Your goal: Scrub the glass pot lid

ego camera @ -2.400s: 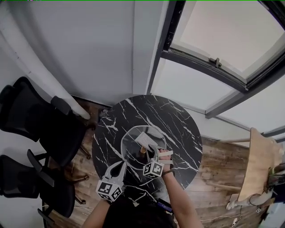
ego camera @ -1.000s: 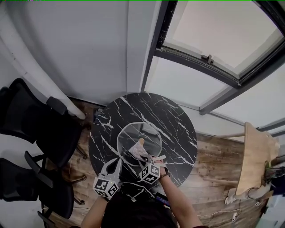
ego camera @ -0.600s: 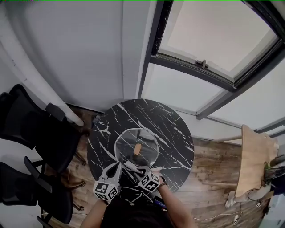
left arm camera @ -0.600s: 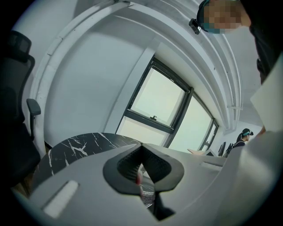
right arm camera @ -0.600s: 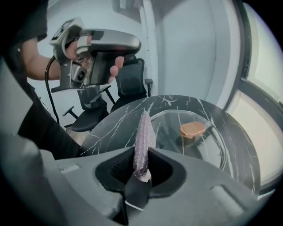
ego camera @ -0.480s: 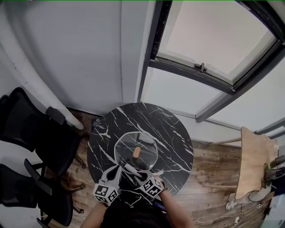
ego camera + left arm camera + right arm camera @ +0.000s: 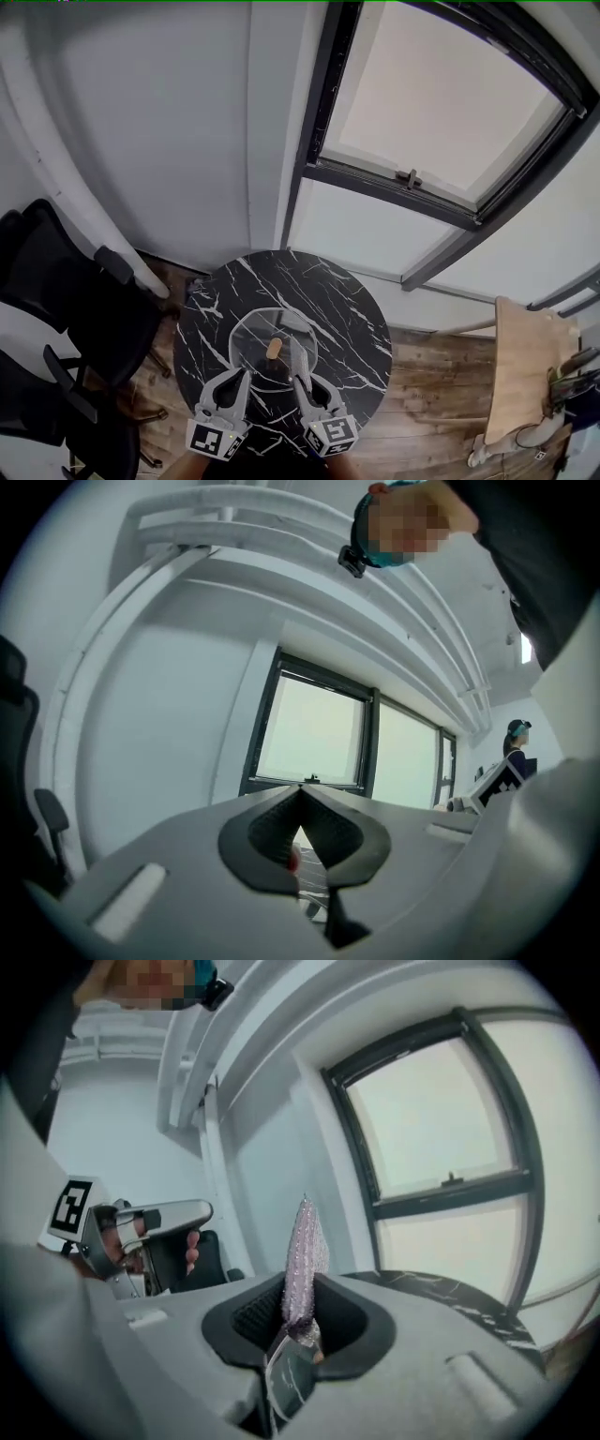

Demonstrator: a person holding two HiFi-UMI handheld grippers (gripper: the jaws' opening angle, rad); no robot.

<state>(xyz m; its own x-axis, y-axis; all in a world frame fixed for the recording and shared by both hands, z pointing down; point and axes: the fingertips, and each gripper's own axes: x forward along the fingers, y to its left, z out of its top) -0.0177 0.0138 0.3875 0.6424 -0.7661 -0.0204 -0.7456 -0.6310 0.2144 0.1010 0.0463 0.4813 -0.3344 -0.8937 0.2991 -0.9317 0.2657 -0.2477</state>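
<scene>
Head view: the glass lid point(image 7: 248, 336) lies on the marble table point(image 7: 349, 319). The right gripper point(image 7: 300, 1288) (now lifted off it) pinches a sparkly cloth point(image 7: 305, 1237); the left gripper point(image 7: 302, 791) is closed, empty.

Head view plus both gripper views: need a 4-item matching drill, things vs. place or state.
Things:
1. glass lid
2. scrub pad
3. left tool
4. knob

Places or states:
A. clamped in the right tool
B. wooden, at the middle of the lid
C. shut, tips together
D. lying on the black marble table

Pairs: 1-D, 2-A, 3-C, 4-B.
</scene>
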